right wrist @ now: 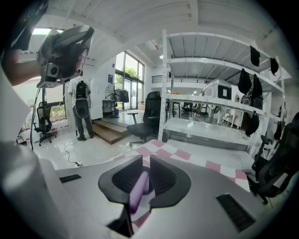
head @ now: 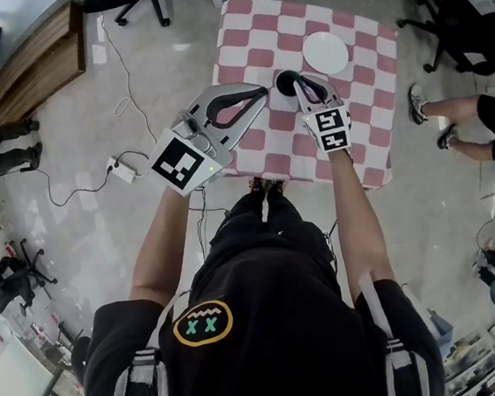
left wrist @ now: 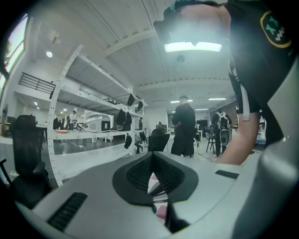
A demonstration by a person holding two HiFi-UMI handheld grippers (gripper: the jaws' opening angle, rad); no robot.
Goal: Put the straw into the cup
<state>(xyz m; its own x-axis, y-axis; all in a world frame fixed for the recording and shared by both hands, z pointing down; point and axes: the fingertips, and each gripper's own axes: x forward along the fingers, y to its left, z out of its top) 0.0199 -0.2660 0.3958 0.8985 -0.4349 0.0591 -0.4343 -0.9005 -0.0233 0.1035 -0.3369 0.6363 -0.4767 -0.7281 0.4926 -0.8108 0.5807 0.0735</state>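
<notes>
As the right gripper [head: 303, 85], jaws barely parted round the lilac plastic straw [right wrist: 138, 186], hovered over the black round cup [head: 285, 84], release seemed due; left gripper [head: 263, 91] closed, empty.

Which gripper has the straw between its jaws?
The right gripper: a purple straw lies lengthwise between its jaws. The left gripper has its jaws together at the tips, with nothing between them.

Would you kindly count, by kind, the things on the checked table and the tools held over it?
Hand-held grippers: 2, the left hand-held gripper and the right hand-held gripper
Purple straw: 1, between the right one's jaws
Dark cup: 1
White round plate: 1
Total: 5
</notes>
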